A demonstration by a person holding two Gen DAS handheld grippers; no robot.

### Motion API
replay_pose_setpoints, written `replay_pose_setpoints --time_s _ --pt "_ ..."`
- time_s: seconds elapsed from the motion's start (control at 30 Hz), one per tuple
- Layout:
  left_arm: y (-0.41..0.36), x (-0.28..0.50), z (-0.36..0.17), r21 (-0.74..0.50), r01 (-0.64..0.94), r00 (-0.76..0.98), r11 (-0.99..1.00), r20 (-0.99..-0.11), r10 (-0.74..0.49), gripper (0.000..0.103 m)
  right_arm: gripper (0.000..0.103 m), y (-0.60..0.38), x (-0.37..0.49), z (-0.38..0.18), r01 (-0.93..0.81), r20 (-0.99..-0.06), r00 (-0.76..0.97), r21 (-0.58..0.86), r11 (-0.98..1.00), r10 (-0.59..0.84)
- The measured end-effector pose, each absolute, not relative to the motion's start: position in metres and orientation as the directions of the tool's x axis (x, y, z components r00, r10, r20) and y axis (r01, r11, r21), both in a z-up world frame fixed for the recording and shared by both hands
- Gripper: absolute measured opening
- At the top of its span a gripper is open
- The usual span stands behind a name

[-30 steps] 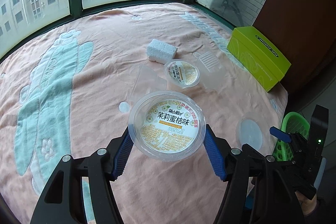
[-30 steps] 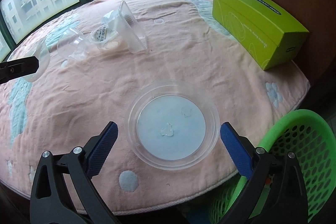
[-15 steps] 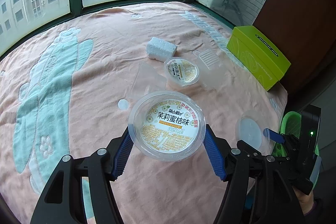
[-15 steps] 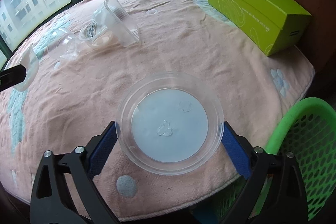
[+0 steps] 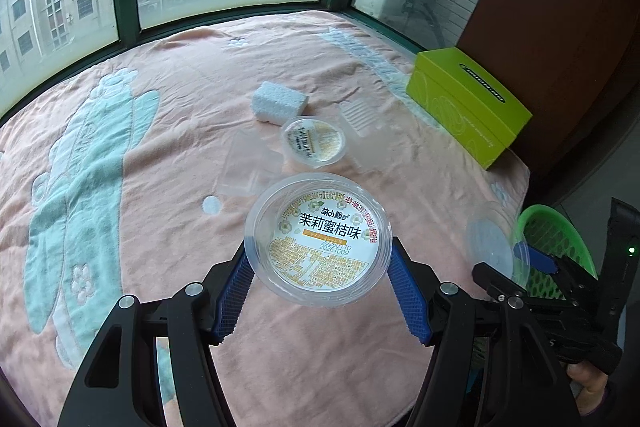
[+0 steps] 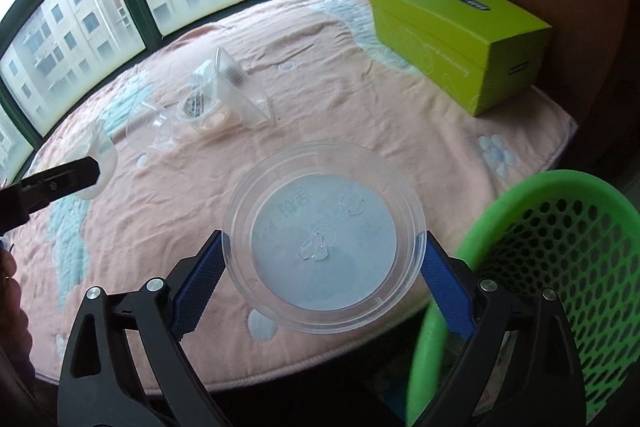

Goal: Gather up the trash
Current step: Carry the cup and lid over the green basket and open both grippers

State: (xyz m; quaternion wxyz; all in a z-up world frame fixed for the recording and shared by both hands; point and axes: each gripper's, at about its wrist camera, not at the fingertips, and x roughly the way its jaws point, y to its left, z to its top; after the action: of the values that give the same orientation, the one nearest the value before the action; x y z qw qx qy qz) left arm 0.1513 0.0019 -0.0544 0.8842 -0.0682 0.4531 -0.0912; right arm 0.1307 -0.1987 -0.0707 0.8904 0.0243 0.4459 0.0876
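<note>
My left gripper point(image 5: 320, 291) is shut on a clear plastic cup with a yellow printed label point(image 5: 318, 241) and holds it above the pink blanket. My right gripper point(image 6: 320, 271) is shut on a clear round lid point(image 6: 323, 247), lifted off the blanket near its front edge, beside the green mesh basket point(image 6: 568, 267). The lid and right gripper also show in the left wrist view point(image 5: 494, 245). A smaller labelled cup point(image 5: 313, 141), a white foam block point(image 5: 279, 103) and clear plastic trays point(image 5: 246, 173) lie on the blanket.
A green tissue box point(image 6: 456, 35) stands at the right edge by a brown cabinet. The pink blanket point(image 5: 160, 227) covers a ledge under windows. The basket point(image 5: 556, 239) stands below the blanket's right front edge. Clear cups and a tray point(image 6: 240, 95) lie mid-blanket.
My right gripper has closed on the clear lid and lifted it off the blanket, toward the green basket. My left gripper has held the labelled cup nearly still.
</note>
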Motion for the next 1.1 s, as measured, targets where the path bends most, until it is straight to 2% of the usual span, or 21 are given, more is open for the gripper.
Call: replay_pose_setpoints --time_s 0.17,0.7,1.1 --pt "-0.02 0.149 -0.048 -0.202 0.152 0.569 0.967 -0.782 -0.253 0.063 0.092 -0.226 0.109 -0.055 -0.081 -0.774 0.611 0.152 0.985 0.169" --pt "-0.121 0.136 -0.026 -0.202 0.348 0.533 0.915 -0.76 -0.371 0.063 0.093 -0.337 0.041 -0.045 0.163 -0.768 0.64 0.157 0.974 0.017" --pt "-0.181 0.123 -0.027 -0.191 0.454 0.478 0.87 -0.772 -0.419 0.063 0.095 -0.384 0.009 -0.039 0.256 -0.741 0.672 0.202 0.946 -0.024"
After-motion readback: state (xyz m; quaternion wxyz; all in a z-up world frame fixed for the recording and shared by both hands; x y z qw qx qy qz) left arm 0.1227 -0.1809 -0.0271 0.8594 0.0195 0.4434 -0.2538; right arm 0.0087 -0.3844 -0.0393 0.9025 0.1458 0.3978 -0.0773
